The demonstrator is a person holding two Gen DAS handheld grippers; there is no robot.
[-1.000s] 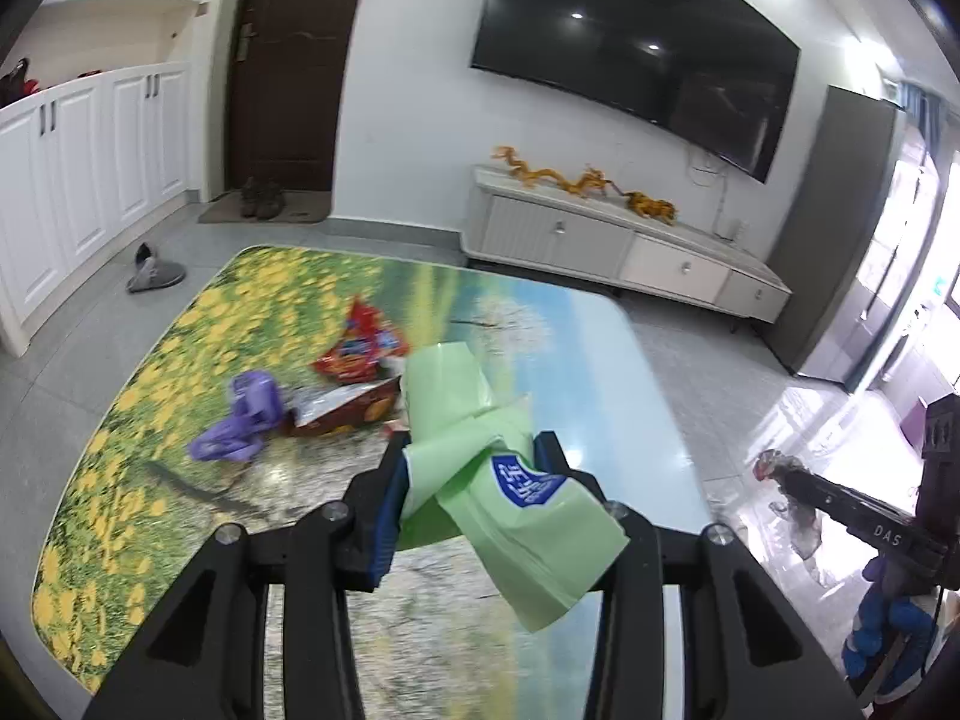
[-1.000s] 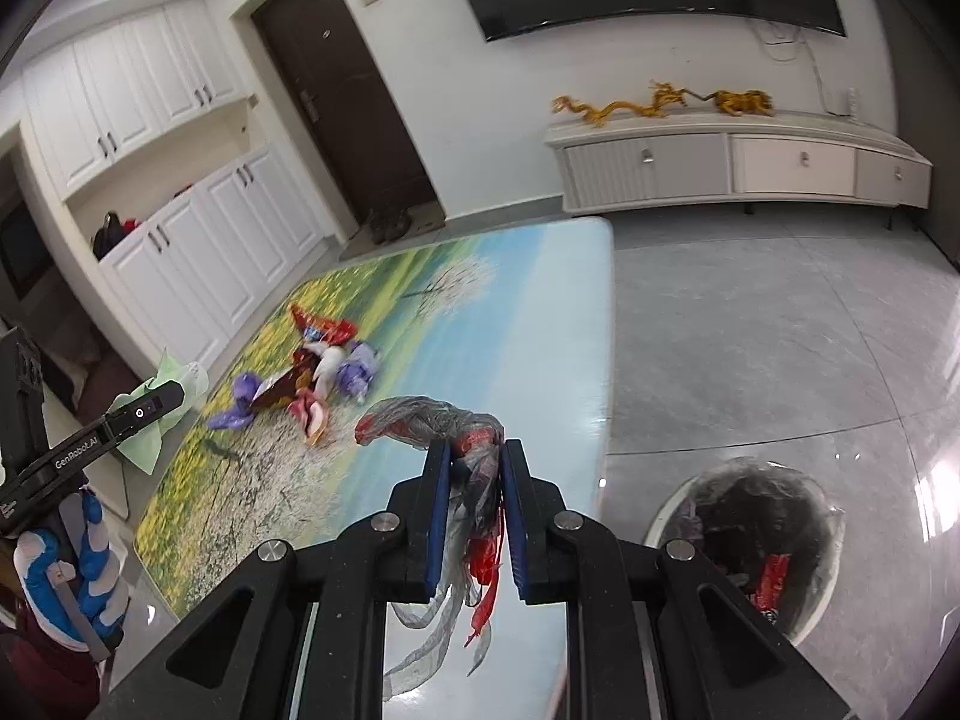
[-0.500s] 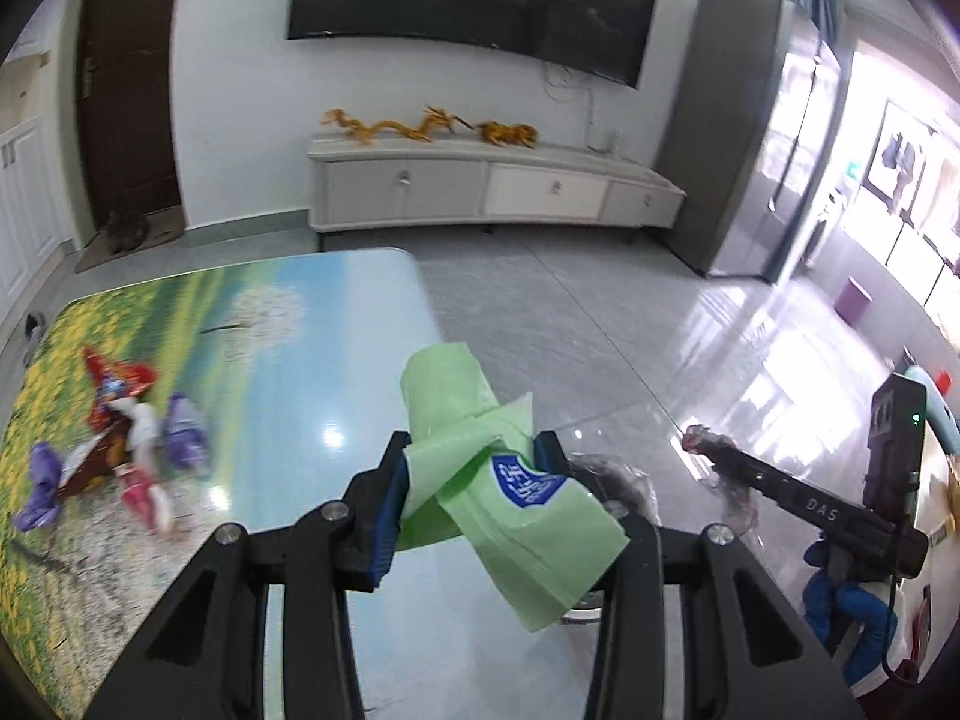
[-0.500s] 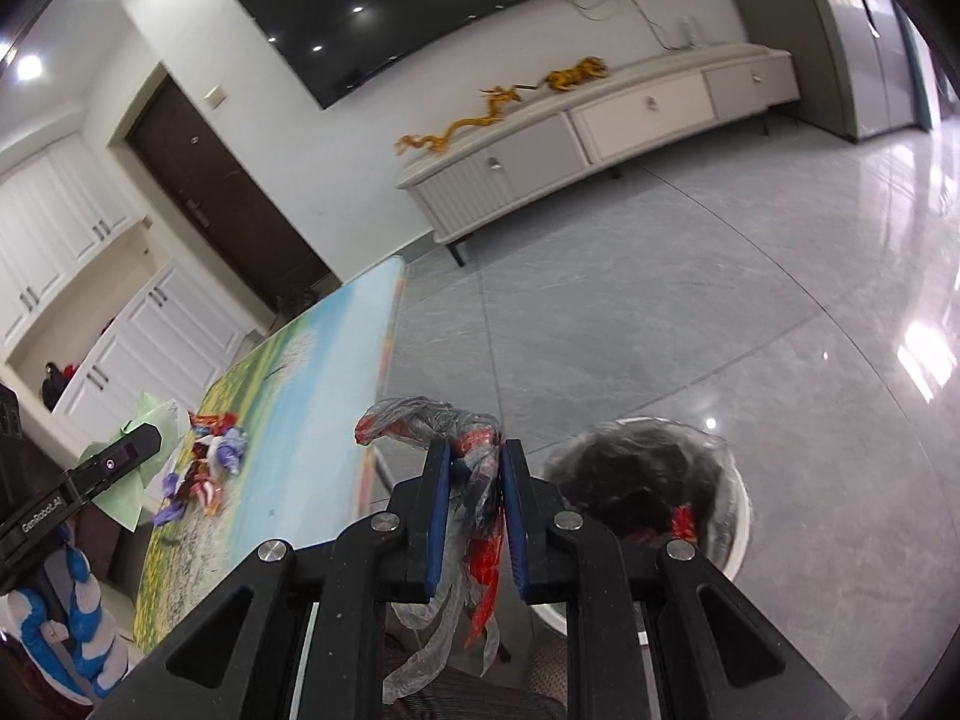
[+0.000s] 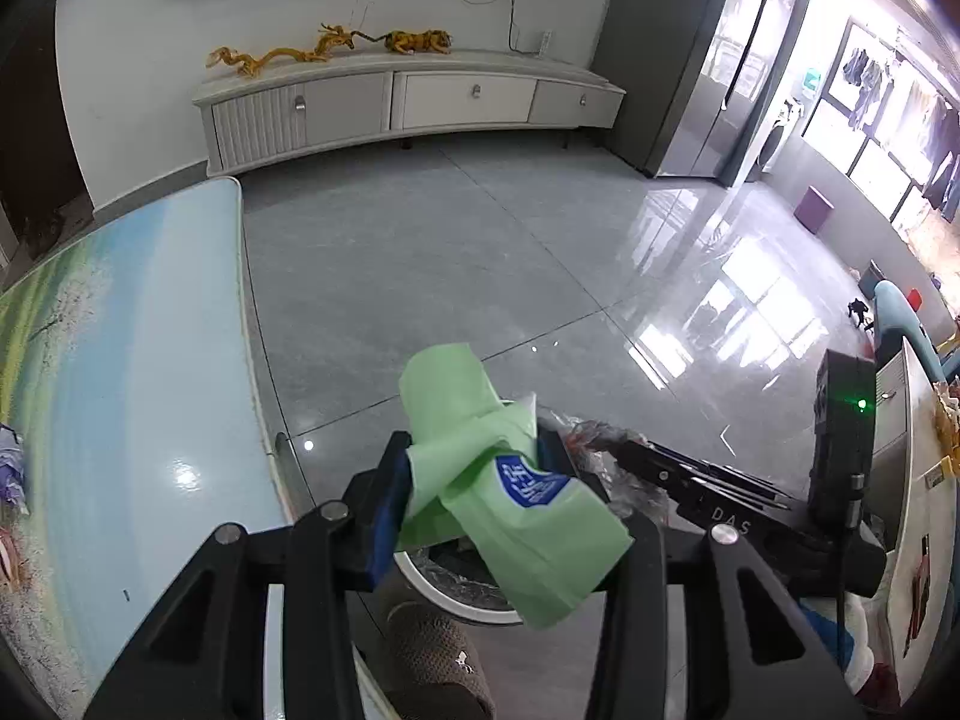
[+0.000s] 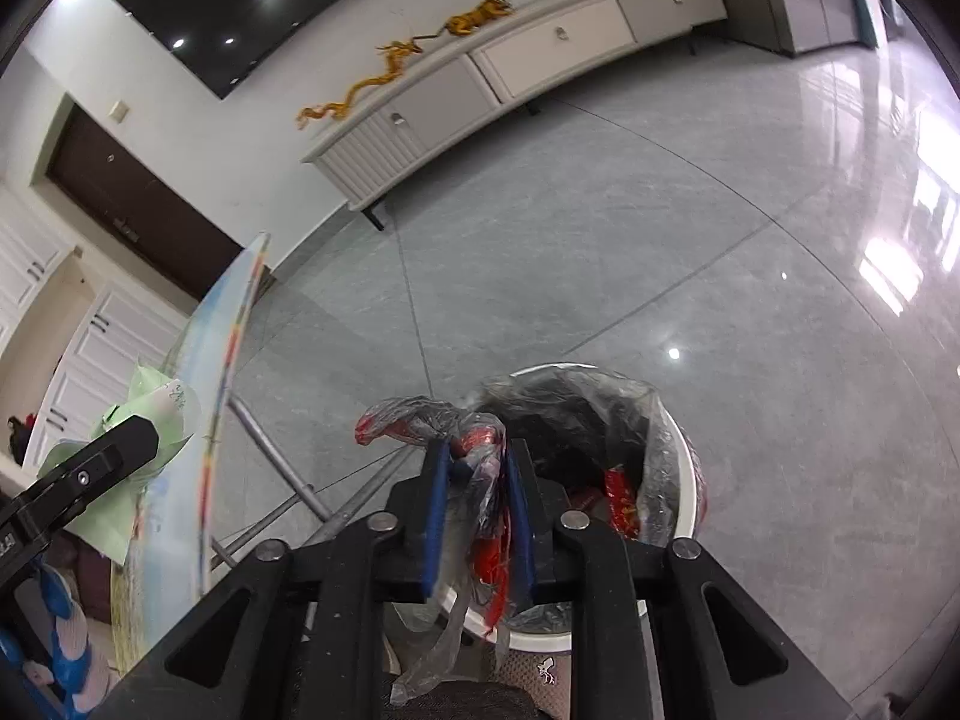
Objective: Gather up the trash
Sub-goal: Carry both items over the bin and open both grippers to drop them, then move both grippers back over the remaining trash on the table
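Note:
My left gripper [image 5: 474, 468] is shut on a crumpled light-green wrapper [image 5: 480, 450] with a blue label, held above the rim of the white trash bin [image 5: 444, 591]. My right gripper [image 6: 477, 462] is shut on a clear and red plastic wrapper [image 6: 432, 420], held just over the near-left rim of the white bin [image 6: 684, 468], which is lined with a clear bag and holds red and dark trash. The right gripper also shows in the left wrist view [image 5: 678, 474], beside the green wrapper.
The table [image 5: 120, 408] with a landscape print lies to the left, its edge [image 6: 228, 360] beside the bin. More trash [image 5: 12, 468] lies on it at far left. Grey tiled floor [image 5: 450, 258] spreads ahead to a white TV cabinet [image 5: 408, 102].
Both grippers have swung right, away from the table, and now hang over the trash bin. Each still holds its wrapper.

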